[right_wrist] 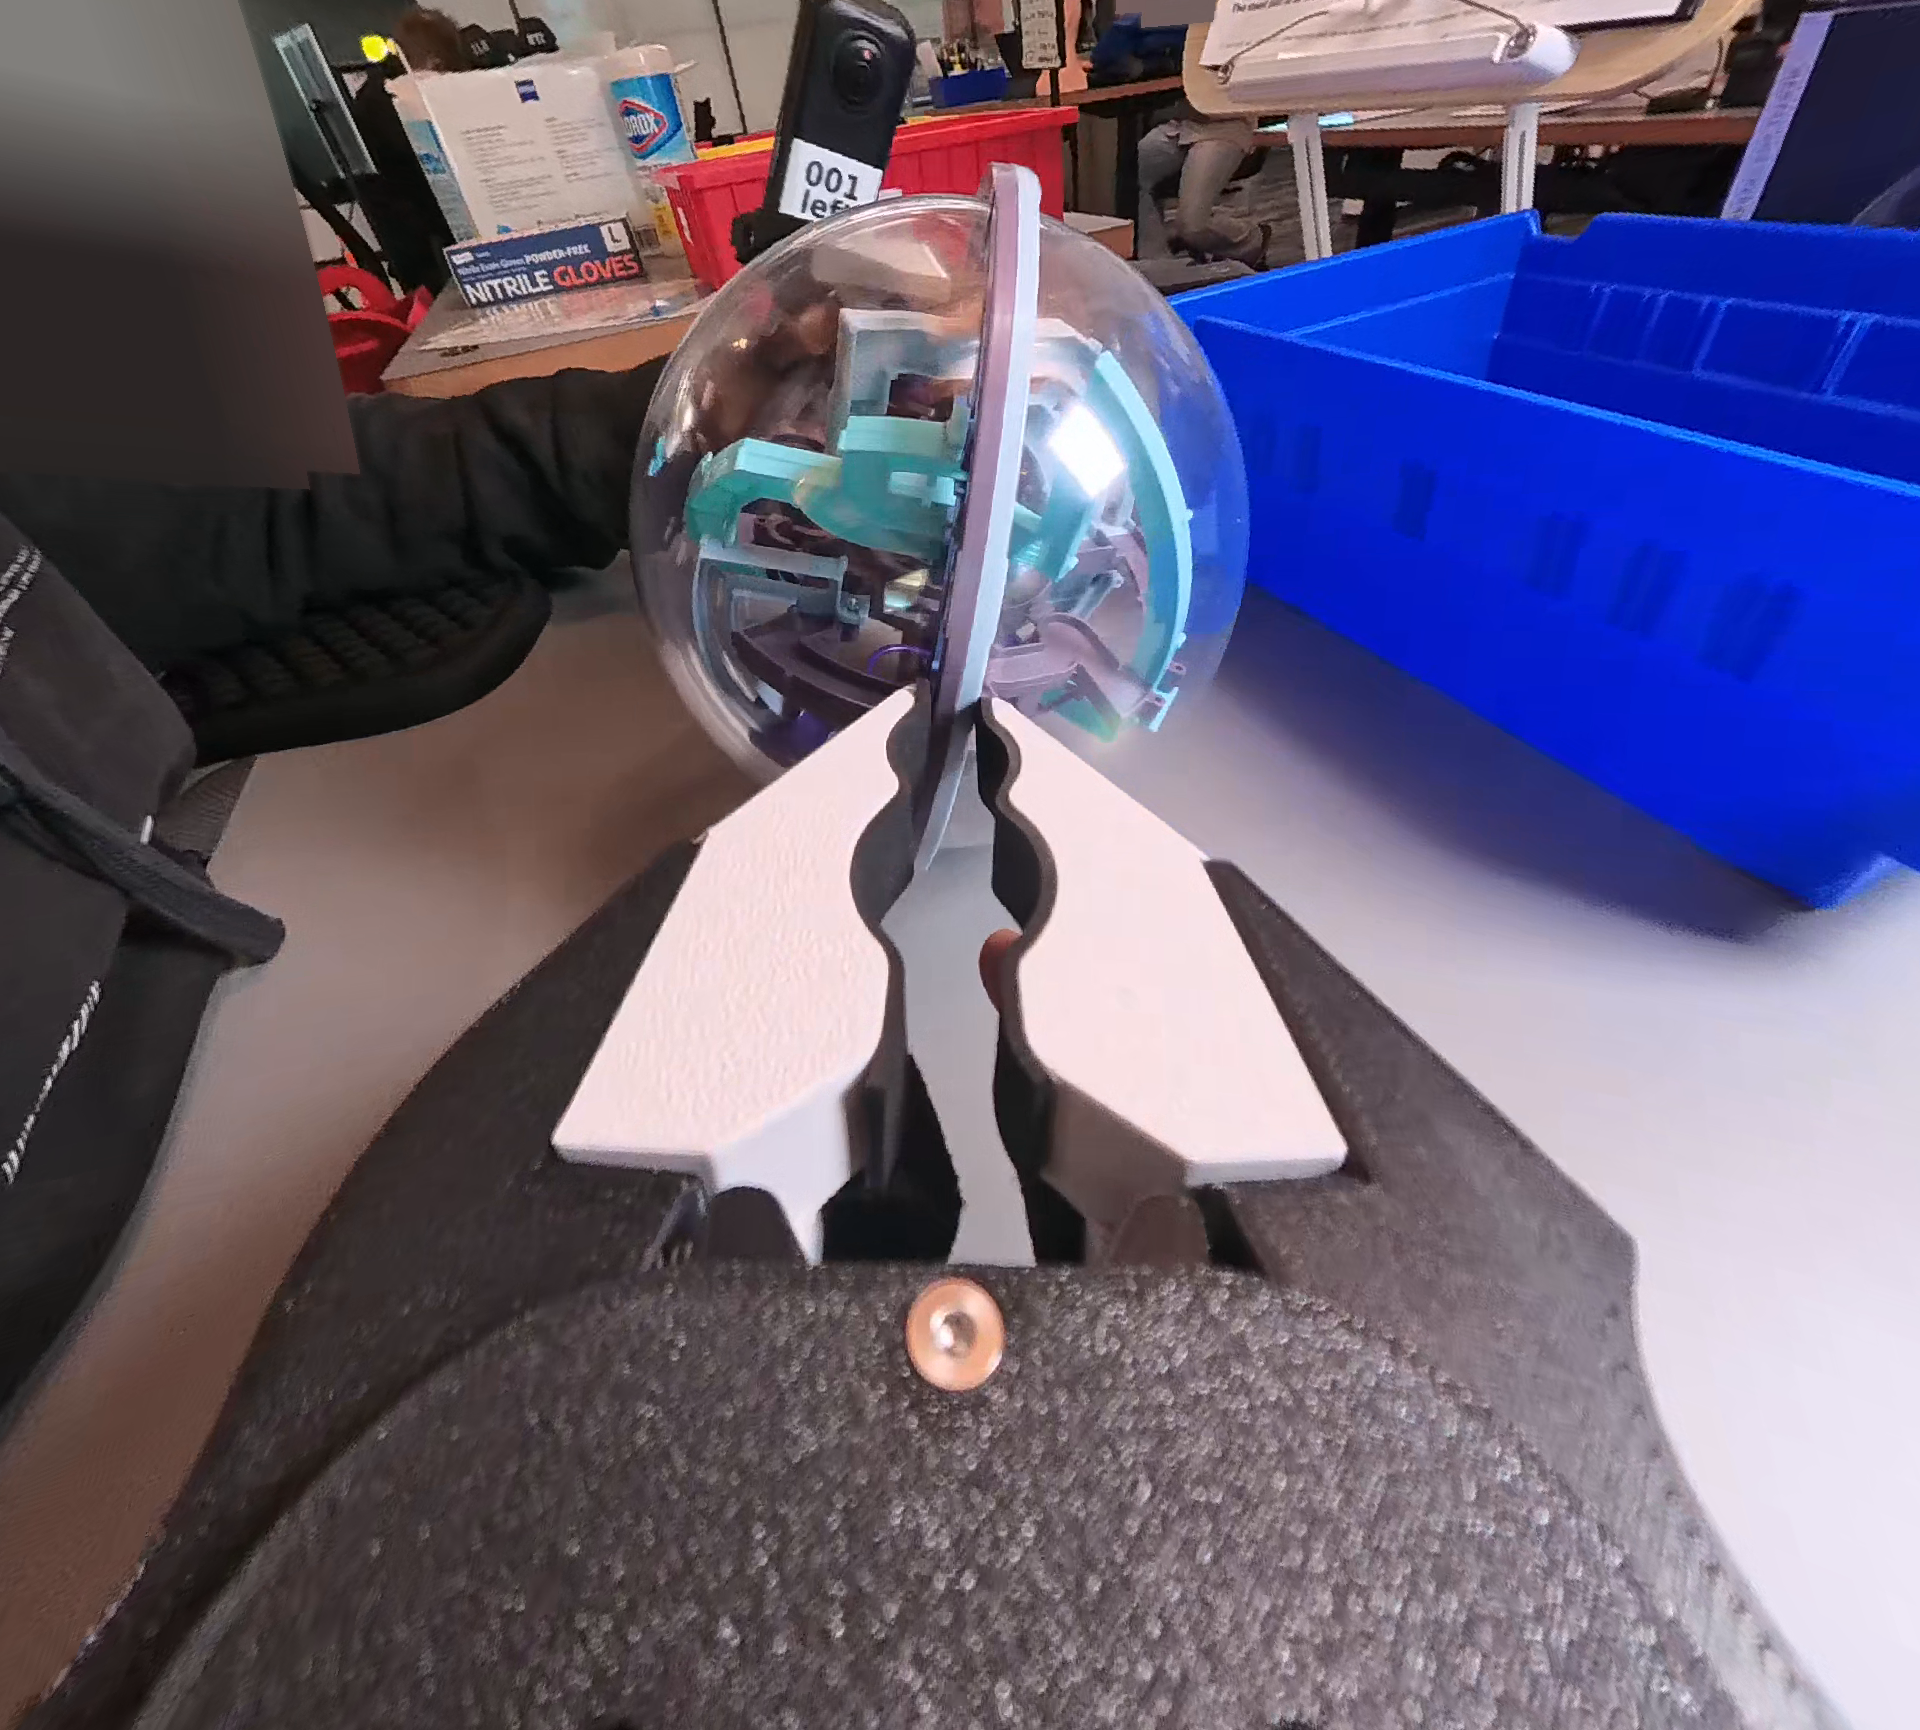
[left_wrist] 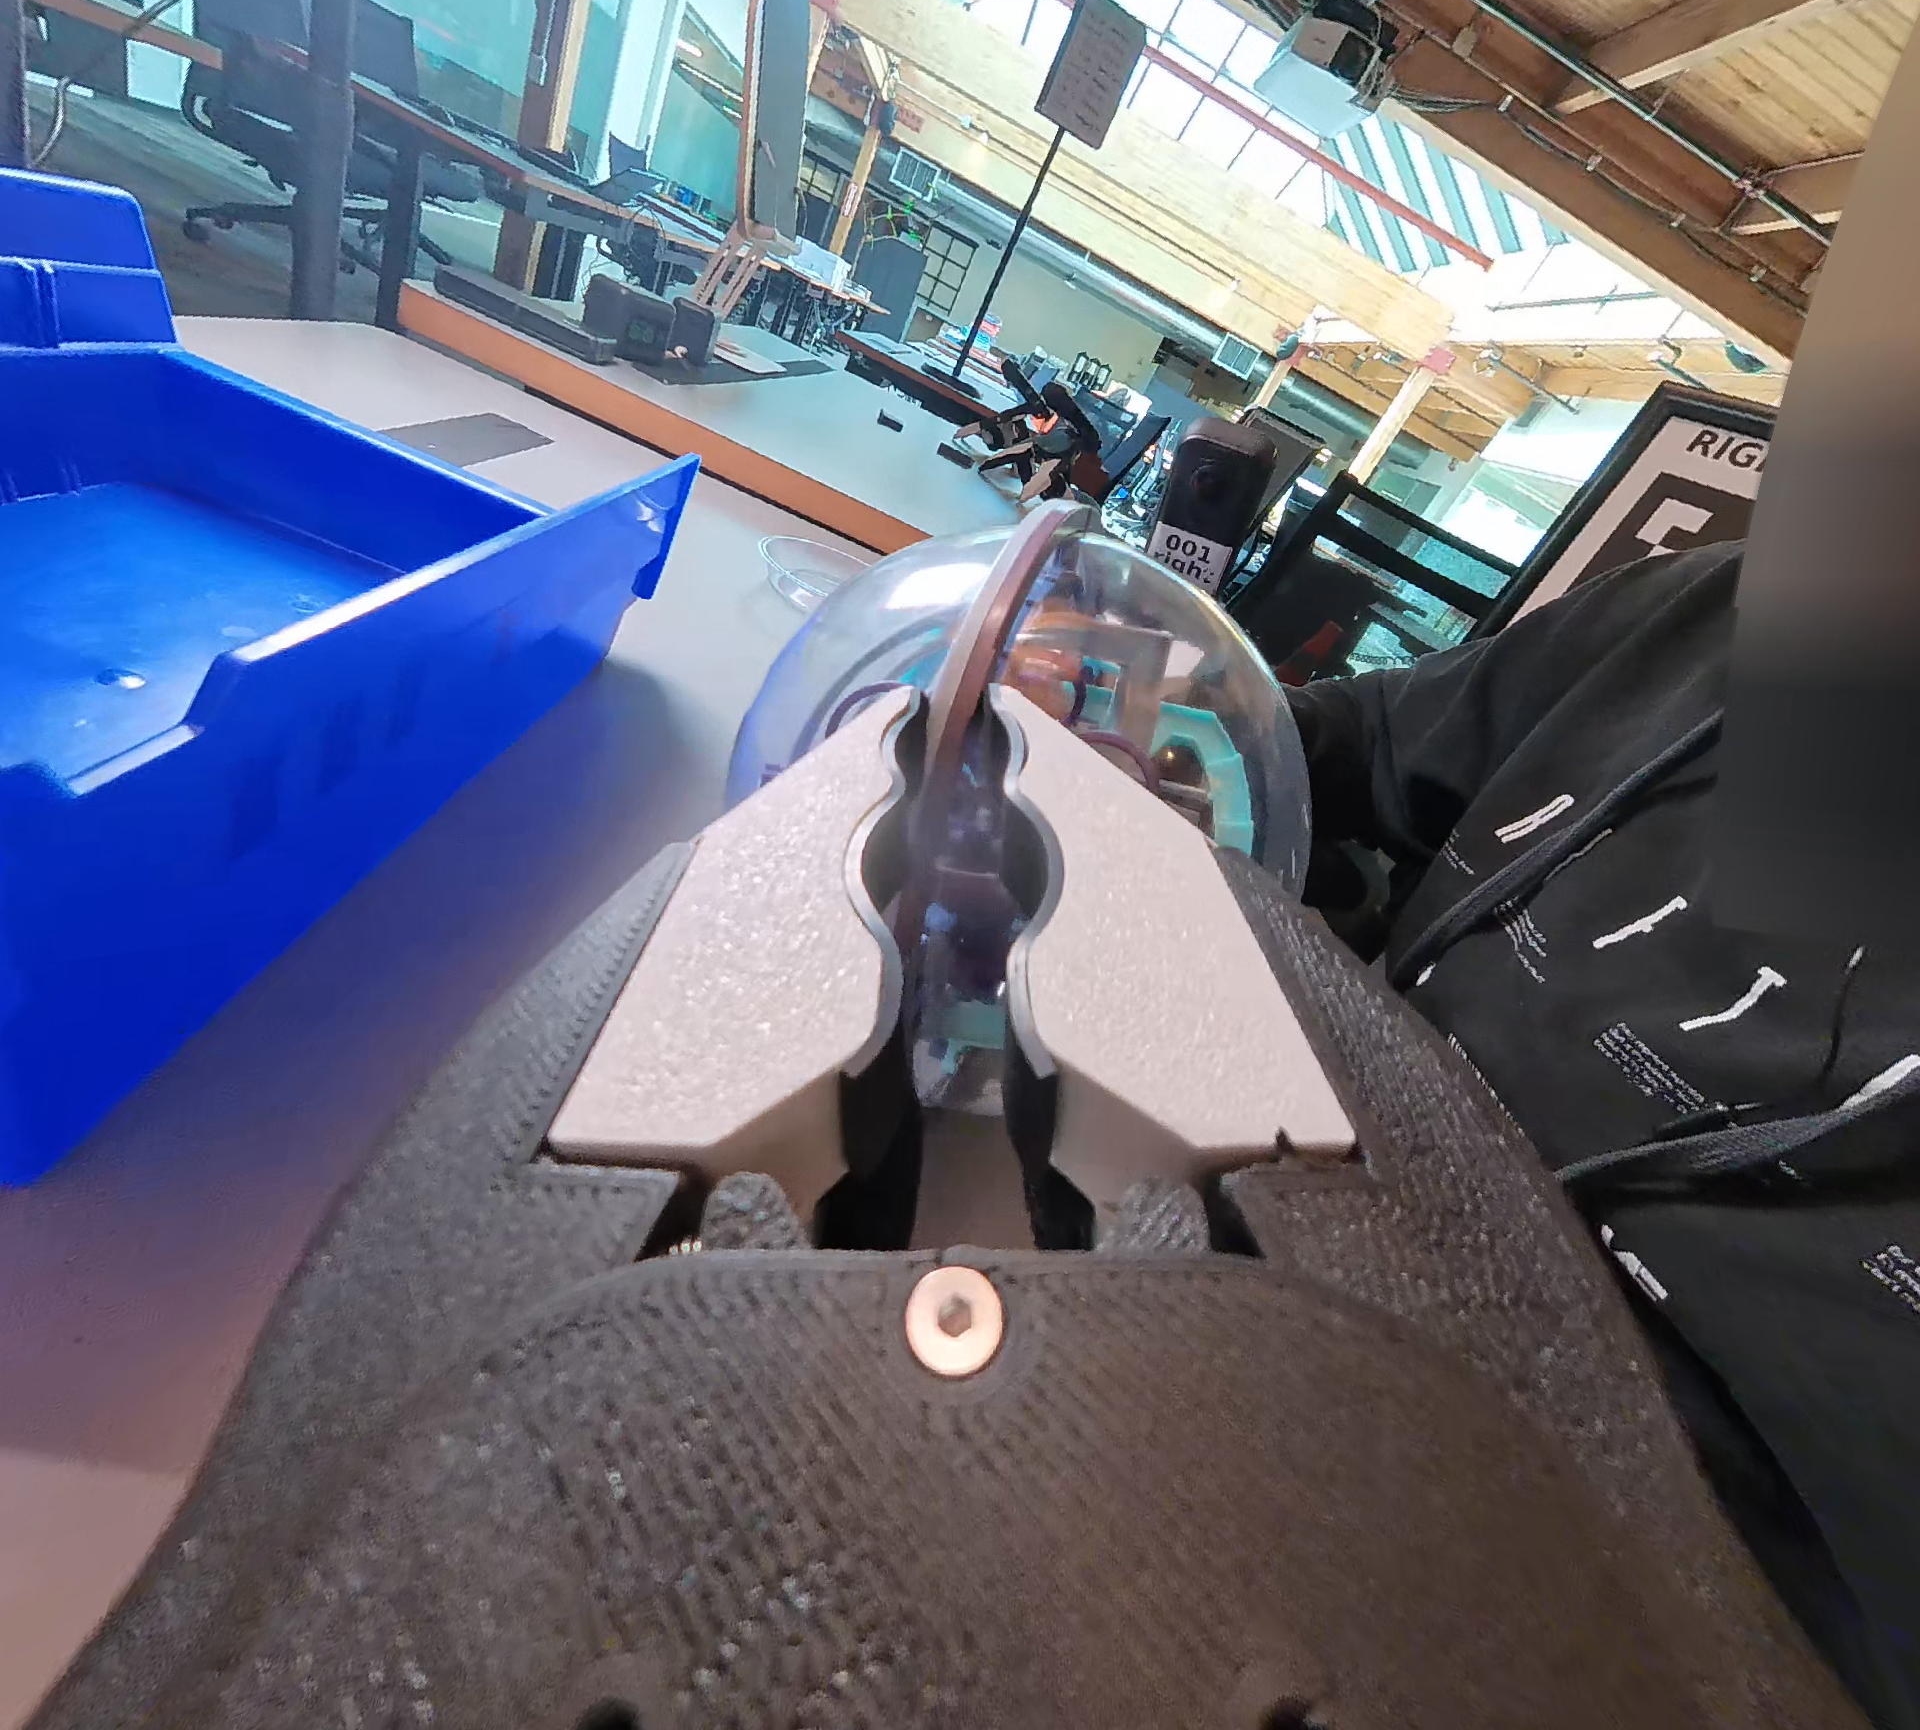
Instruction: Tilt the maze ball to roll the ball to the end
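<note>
Left claw (left_wrist: 954, 704): your grey fingers are clamped on the dark rim band of the maze ball (left_wrist: 1132, 704), which sits at the centre of the left wrist frame. Right claw (right_wrist: 948, 714): likewise pinched on that rim from the opposite side, the clear maze ball (right_wrist: 831, 475) filling the middle of the right wrist frame, held above the desk (right_wrist: 1455, 1005). Inside it: teal and purple tracks (the small rolling ball cannot be made out). Blue bin (left_wrist: 260, 693): on the desk, left of the frame in your left view, right of the frame in your right view. Black sleeve (right_wrist: 416, 485): middle left of the right view, behind the sphere.
</note>
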The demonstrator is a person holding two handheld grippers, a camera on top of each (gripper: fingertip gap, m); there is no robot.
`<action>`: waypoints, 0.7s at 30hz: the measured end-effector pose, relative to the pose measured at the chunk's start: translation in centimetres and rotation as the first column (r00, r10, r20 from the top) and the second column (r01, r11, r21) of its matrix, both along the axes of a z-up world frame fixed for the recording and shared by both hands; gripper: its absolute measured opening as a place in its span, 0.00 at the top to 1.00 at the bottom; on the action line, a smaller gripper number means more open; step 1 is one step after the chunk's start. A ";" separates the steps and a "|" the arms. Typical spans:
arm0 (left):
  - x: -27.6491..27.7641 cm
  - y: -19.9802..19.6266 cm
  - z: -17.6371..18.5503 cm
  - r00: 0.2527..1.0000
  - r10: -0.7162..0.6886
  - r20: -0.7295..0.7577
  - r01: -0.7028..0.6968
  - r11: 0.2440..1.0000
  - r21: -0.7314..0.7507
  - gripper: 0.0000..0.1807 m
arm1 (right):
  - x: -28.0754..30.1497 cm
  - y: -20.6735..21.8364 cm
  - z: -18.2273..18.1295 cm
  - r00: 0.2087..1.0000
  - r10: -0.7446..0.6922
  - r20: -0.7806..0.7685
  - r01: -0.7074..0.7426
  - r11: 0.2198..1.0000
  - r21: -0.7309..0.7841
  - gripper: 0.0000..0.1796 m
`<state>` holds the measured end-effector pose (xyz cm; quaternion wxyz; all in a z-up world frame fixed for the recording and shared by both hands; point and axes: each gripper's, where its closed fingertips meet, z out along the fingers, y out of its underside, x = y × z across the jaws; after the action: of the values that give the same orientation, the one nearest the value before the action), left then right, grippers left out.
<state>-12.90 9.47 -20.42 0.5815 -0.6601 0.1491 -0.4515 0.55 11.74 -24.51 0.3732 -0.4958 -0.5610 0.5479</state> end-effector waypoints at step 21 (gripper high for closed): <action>1.1 -1.0 0.6 0.998 -0.050 -0.037 0.053 0.995 0.086 0.93 | 0.7 0.0 0.0 0.992 -0.084 -0.091 0.119 0.849 0.515 0.97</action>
<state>-11.80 8.44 -19.81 0.5954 -0.6378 0.1955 -0.4478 1.24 11.74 -24.52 0.5393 -0.3876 -0.6486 0.3718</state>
